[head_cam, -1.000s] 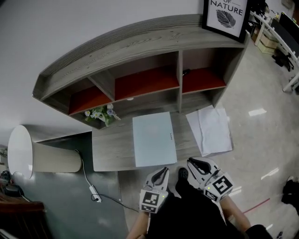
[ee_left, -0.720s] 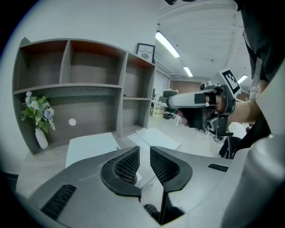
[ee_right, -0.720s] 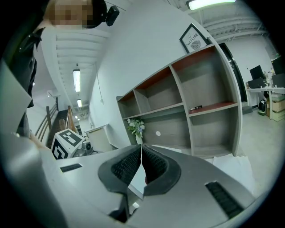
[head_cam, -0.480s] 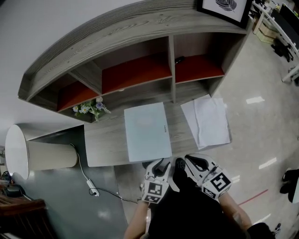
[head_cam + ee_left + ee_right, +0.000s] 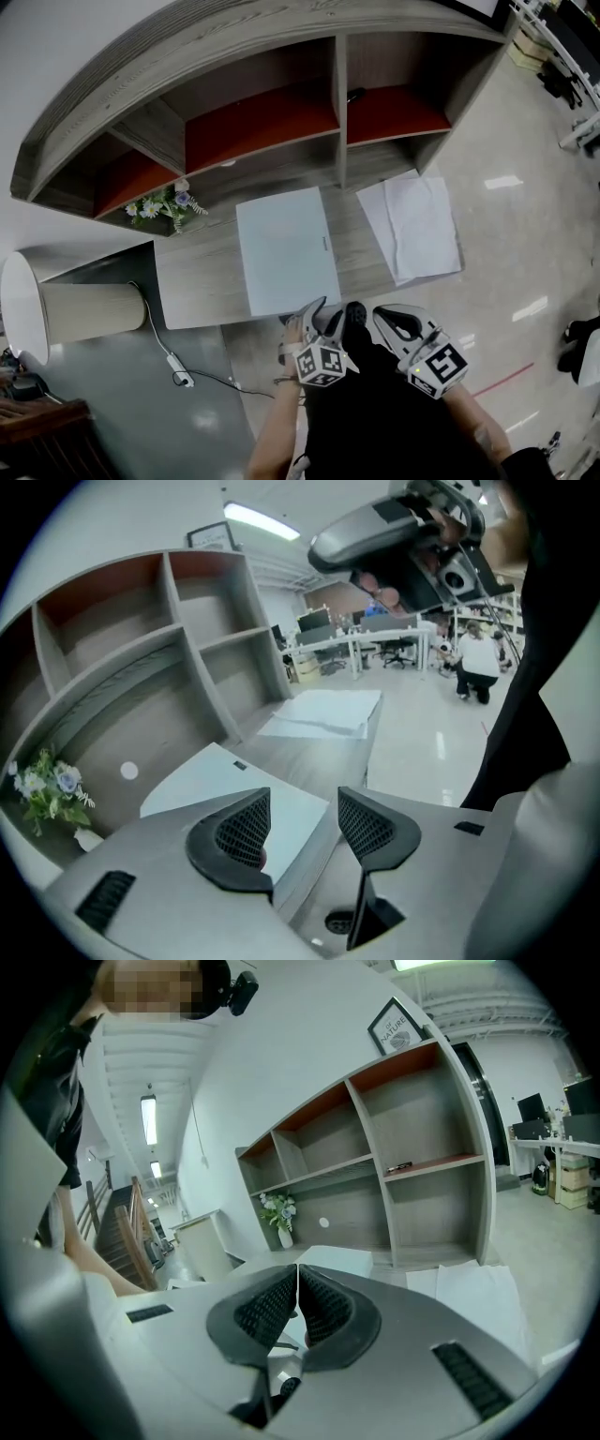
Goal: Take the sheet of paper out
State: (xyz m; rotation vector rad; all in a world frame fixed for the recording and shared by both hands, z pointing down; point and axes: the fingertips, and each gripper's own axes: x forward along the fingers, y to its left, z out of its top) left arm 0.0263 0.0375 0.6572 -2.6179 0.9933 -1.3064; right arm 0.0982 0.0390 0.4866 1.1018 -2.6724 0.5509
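Two tools near the tabletop (image 5: 199, 289) front edge: left hand-held gripper (image 5: 305, 805) opening, nothing between its jaws; right hand-held gripper (image 5: 298, 1285) clenched, empty.

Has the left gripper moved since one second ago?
Yes. The left gripper came closer to the folder on the desk; its jaws are opening, empty.

The framed print (image 5: 398, 1024) on top of the shelf (image 5: 469, 1129) carries lettering too small to read. Nothing else shows legible text.
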